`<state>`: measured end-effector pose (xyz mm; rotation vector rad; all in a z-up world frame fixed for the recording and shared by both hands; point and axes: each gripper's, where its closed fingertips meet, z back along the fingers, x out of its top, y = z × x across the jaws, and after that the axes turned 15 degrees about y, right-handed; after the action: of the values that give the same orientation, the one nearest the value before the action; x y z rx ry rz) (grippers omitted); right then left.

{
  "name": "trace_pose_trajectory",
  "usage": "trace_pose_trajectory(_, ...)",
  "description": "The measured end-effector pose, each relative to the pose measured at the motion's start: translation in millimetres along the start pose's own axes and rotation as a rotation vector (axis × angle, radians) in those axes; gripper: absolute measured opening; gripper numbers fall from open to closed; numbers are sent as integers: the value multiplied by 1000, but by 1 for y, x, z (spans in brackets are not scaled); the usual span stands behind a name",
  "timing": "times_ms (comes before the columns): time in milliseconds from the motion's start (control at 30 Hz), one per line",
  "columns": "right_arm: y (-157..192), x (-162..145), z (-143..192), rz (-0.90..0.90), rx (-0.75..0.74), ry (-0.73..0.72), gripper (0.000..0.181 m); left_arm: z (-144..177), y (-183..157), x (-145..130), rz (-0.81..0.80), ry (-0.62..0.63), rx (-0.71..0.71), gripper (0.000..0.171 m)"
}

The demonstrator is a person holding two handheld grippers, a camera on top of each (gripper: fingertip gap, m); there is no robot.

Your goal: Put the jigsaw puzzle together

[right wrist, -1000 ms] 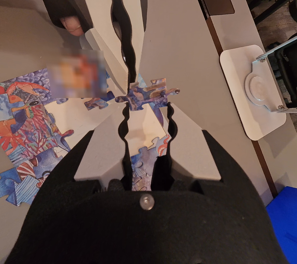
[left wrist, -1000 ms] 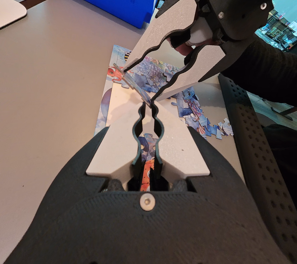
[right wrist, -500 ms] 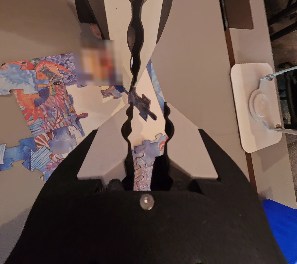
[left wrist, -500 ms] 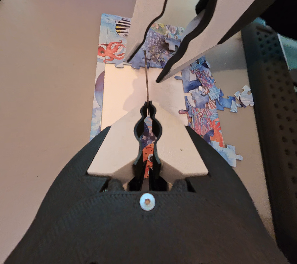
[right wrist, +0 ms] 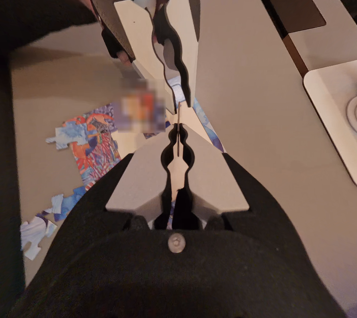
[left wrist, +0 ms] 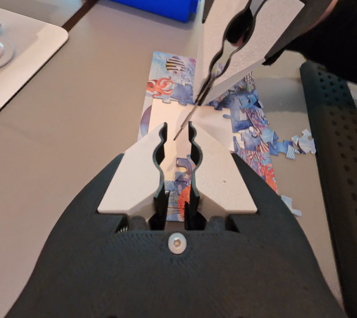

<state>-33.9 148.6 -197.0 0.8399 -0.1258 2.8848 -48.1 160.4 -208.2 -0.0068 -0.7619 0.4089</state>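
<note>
Puzzle piece (left wrist: 188,118) edge-on, pinched in my right hand-held gripper (left wrist: 199,102).
My left hand-held gripper (left wrist: 176,125) gapes, holding nothing; the piece's long axis runs from the right tips into that gap, above the puzzle board (left wrist: 166,113).

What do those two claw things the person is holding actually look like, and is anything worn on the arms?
Both match: the left gripper and right gripper have a broad, matte black, textured plastic body with a silver screw at its centre. Each carries two pale grey wedge-shaped fingers whose inner edges are wavy and lined with black. No cables show. The person wears a dark sleeve and what seems a black fingerless glove.
</note>
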Motion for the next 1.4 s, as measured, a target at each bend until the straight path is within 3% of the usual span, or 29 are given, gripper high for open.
trace_pose_trajectory(133, -9, 15, 23, -216, 157, -272, 0, 4, 4, 10, 80, -115, -78, 29)
trace_pose_trajectory(267, -14, 22, 42, -347, 314, -492, 0, 4, 1, 18, 109, -175, -140, 26)
trace_pose_trajectory(500, -17, 26, 53, -350, 332, -523, 0, 16, -10, 33, 80, -293, -212, 10)
trace_pose_trajectory(700, -18, 28, 55, -377, 360, -561, 0, 27, -13, 41, 84, -374, -266, 21)
trace_pose_trajectory(833, -16, 29, 55, -388, 382, -575, 0, 31, -19, 48, 68, -430, -297, 4)
trace_pose_trajectory(933, -19, 26, 54, -384, 355, -549, 3, 31, -21, 47, 51, -420, -302, 0)
trace_pose_trajectory(1067, -19, 20, 46, -262, 191, -384, 17, 23, -18, 37, 31, -322, -243, 0)
trace_pose_trajectory(1200, -9, 27, 38, -132, 131, -247, 20, 15, -31, 26, -53, -206, -221, 0)
trace_pose_trajectory(1400, 8, 29, 20, -78, 217, -141, 1, 9, -35, 7, -66, -85, -228, 0)
